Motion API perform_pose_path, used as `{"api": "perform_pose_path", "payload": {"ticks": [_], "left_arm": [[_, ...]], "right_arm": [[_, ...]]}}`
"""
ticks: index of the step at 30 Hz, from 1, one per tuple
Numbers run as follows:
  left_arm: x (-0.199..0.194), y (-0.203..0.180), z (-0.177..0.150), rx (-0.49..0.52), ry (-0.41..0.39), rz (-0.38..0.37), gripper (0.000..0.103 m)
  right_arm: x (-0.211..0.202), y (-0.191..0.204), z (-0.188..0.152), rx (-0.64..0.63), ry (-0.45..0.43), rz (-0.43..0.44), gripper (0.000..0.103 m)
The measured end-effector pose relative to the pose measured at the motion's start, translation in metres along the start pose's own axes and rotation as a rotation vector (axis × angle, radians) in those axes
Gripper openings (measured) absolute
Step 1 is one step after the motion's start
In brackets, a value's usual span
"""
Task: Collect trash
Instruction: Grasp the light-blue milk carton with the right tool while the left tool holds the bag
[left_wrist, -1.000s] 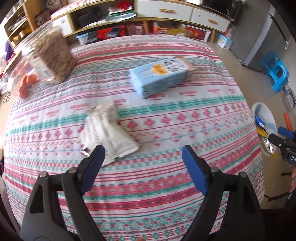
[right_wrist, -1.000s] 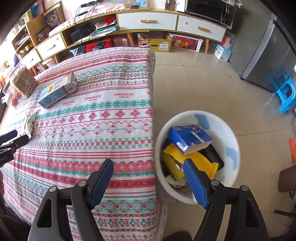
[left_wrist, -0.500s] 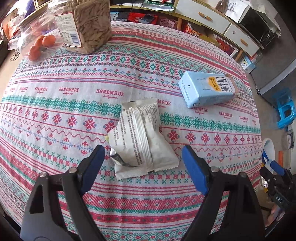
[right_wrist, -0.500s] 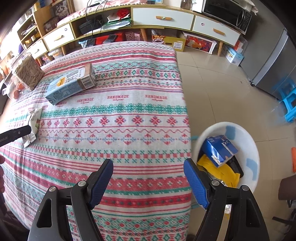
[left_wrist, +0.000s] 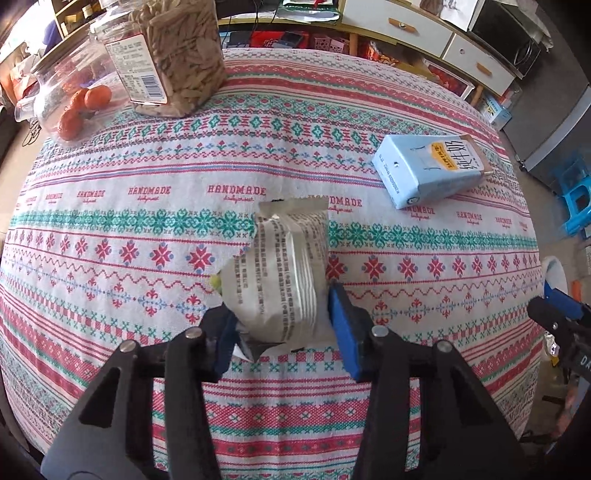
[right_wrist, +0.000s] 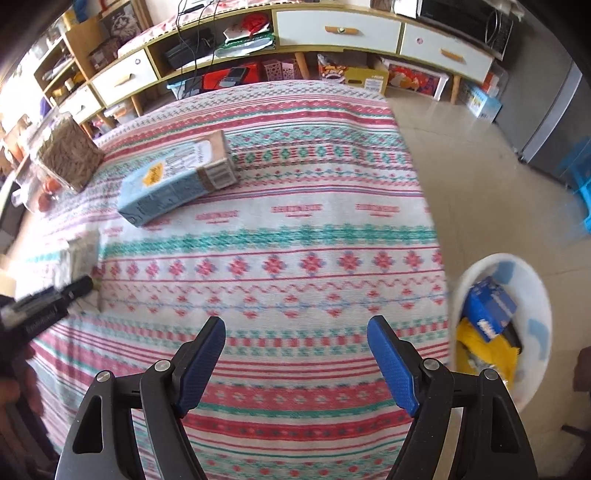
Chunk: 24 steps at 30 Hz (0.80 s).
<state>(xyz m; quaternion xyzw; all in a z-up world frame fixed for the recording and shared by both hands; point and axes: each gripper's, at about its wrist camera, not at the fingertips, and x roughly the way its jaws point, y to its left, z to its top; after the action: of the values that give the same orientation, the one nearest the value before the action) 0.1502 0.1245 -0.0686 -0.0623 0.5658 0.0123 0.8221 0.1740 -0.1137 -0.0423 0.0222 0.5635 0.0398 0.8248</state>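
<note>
A white printed snack wrapper (left_wrist: 280, 273) lies on the patterned tablecloth (left_wrist: 147, 229). My left gripper (left_wrist: 279, 306) is closing its jaws on the wrapper's near end, with a blue pad pressing each side. A light blue milk carton (left_wrist: 428, 170) lies on its side further back right, also seen in the right wrist view as the carton (right_wrist: 177, 177). My right gripper (right_wrist: 295, 325) hovers open and empty over the table's near right part. A white bin (right_wrist: 480, 264) on the floor to the right holds a blue box and yellow wrappers.
A clear jar of seeds (left_wrist: 173, 55) and a plastic tub of oranges (left_wrist: 74, 96) stand at the table's far left. Low cabinets with drawers (right_wrist: 336, 29) line the back wall. A blue stool (left_wrist: 576, 199) and a grey fridge stand on the tiled floor to the right.
The left gripper moved over the wrapper, then closed its jaws onto it. The right gripper swung left, from above the bin to above the table.
</note>
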Motion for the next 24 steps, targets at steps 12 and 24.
{"api": "perform_pose_path", "payload": {"ticks": [12,24], "left_arm": [[-0.054,0.066,-0.013,-0.033,-0.071,-0.071,0.043],[-0.061,0.087,-0.006,-0.073,-0.084,-0.099,0.043]], "right_arm": [[0.027,0.064,0.058,0.162,0.006,0.056,0.084],[0.064,0.086,0.106,0.431,-0.044,0.13,0.086]]}}
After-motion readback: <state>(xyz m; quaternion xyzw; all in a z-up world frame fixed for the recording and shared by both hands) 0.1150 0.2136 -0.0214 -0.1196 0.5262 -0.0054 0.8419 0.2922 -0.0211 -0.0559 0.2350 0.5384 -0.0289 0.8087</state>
